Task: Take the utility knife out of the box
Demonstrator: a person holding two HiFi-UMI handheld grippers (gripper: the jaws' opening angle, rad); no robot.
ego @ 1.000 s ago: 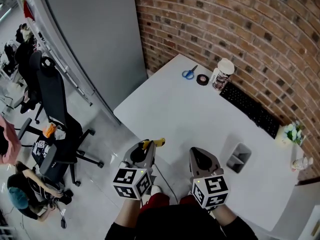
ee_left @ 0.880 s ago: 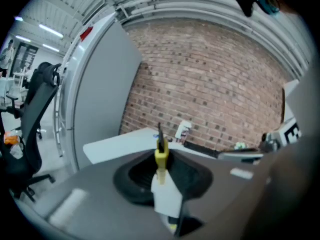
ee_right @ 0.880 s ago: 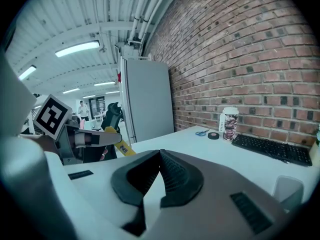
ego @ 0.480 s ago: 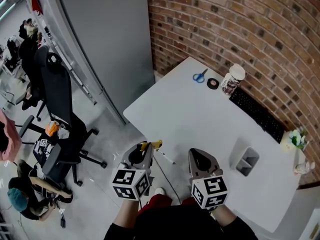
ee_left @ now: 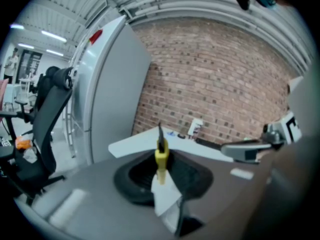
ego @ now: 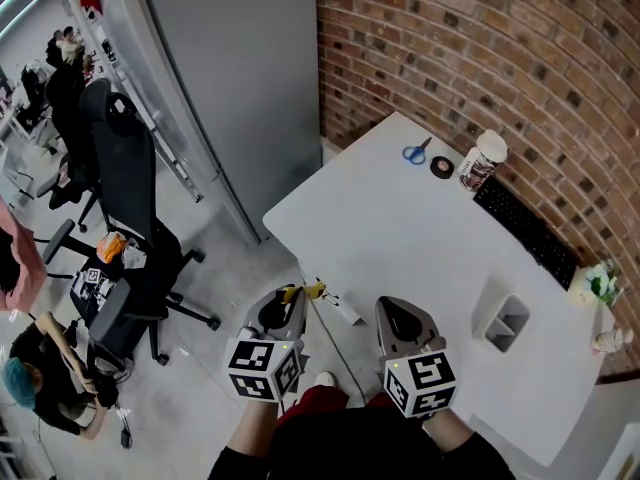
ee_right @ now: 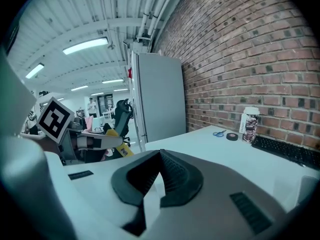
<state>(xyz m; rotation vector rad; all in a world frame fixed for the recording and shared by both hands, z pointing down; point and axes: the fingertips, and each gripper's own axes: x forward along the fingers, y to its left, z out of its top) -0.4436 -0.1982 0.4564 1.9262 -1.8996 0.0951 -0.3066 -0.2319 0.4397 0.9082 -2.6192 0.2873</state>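
Left tool grips the yellow utility knife beyond the bench edge, well apart from the box, so removal looks done; right tool closed, empty.

The head view looks steeply down from above and behind both claws: the left gripper and right gripper sit at its bottom edge, the white table ahead of their tips. Each gripper view rides close behind its own jaws, facing forward along them. All three share the table and the brick wall beyond it; the right gripper view also catches the left gripper beside it.
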